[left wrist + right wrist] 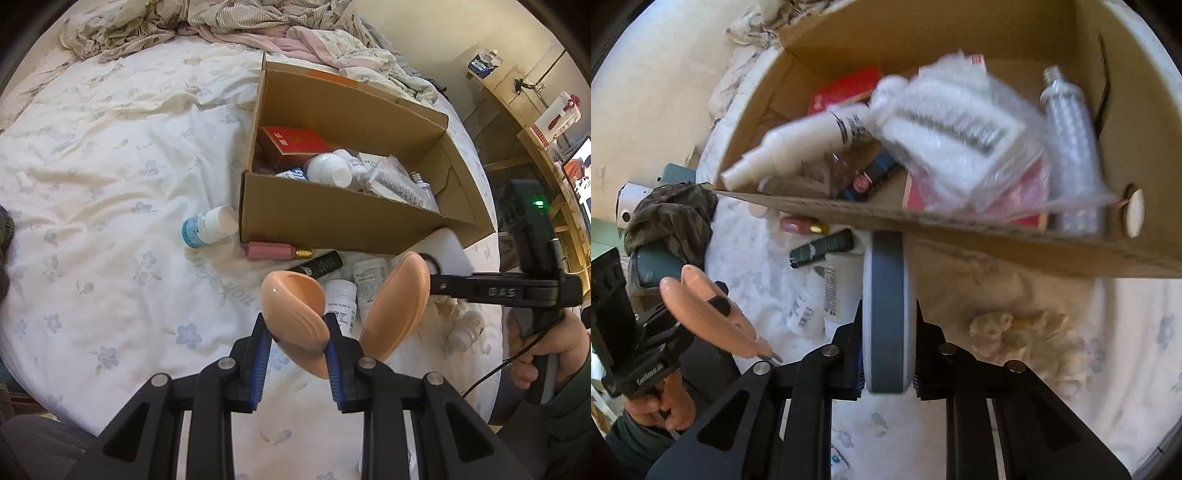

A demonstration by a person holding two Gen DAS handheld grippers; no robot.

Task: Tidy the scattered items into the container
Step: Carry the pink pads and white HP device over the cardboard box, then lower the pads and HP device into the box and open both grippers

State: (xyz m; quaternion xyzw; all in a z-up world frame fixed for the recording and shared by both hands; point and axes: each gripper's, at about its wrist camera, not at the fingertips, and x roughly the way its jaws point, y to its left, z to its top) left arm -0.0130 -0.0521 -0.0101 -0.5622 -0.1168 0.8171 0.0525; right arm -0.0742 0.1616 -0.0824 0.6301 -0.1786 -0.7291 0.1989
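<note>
A cardboard box [332, 218] sits on the bed and holds a red box [295, 142], white bottles and a bagged item. My left gripper [295, 354] is shut on one cup of a peach, two-cupped silicone piece [295, 314], held above the sheet in front of the box. My right gripper [888, 347] is shut on a flat grey-and-white slab [884, 302], whose far end is under the box's near wall [960, 225]. A blue-labelled bottle [207, 227], pink tube [271, 252], black tube [321, 264] and white bottles [341, 299] lie on the sheet by the box.
The floral bedsheet [110, 184] is rumpled, with bedding heaped at the back [221, 26]. A fluffy beige item [1027, 332] lies right of the slab. A wooden shelf unit [535, 110] stands to the right of the bed.
</note>
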